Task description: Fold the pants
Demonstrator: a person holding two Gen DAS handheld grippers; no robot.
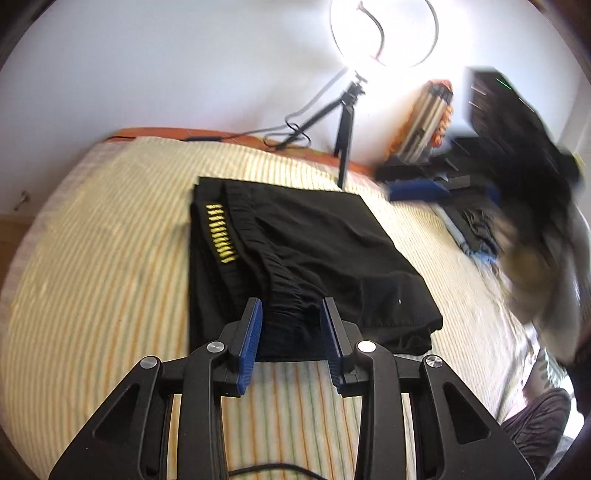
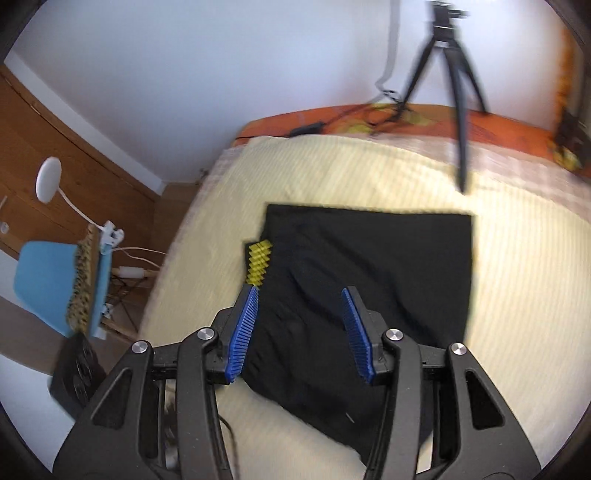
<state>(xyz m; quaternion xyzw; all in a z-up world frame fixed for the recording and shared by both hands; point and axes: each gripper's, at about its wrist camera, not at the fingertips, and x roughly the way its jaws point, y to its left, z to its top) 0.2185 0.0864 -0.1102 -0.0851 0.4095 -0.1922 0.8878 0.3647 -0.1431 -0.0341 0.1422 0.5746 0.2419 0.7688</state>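
Black pants lie folded in a compact rectangle on the striped yellow bedspread, with a yellow printed strip near the waistband. My left gripper is open, its blue pads on either side of the gathered waistband at the near edge. In the right wrist view the same folded pants lie below my right gripper, which is open and empty above them. The yellow strip peeks out at the fold's left edge.
A tripod with a bright ring light stands at the bed's far edge, with cables. Dark clutter and clothes sit at the right. A blue chair and white lamp stand left of the bed.
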